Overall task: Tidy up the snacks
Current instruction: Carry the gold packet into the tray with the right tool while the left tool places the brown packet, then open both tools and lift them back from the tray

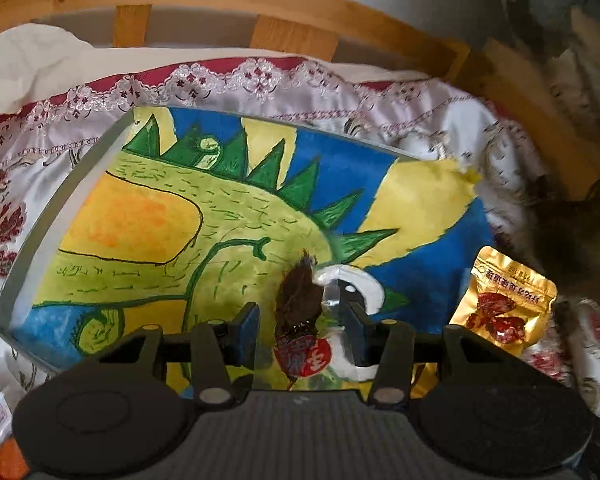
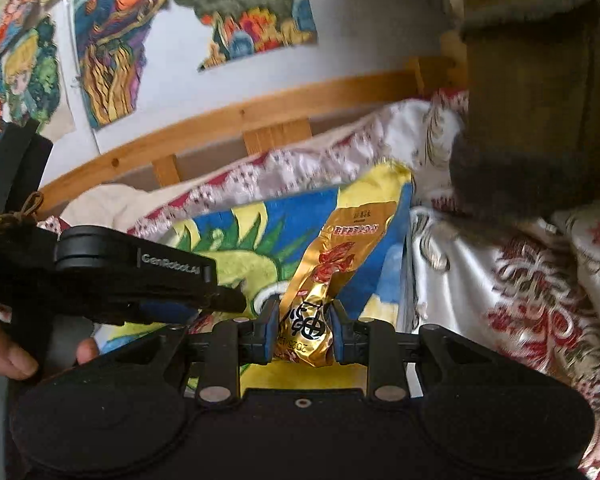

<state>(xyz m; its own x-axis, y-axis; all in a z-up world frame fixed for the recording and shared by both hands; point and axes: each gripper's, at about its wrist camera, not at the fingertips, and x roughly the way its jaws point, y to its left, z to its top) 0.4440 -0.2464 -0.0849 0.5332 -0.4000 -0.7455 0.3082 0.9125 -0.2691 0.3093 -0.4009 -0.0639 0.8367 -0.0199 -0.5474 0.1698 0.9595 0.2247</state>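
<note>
- While it hovers above the painted tray point(image 1: 60, 208), the left gripper point(image 1: 304, 320) stands spread around a dark snack packet point(image 1: 300, 304) with a red label.
- Pressed together, the right gripper point(image 2: 302, 330) pinches a crumpled gold snack pouch point(image 2: 324, 276) over the tray's right side.
- Just beside the tray's edge, another gold pouch point(image 1: 504, 304) shows red dates.
</note>
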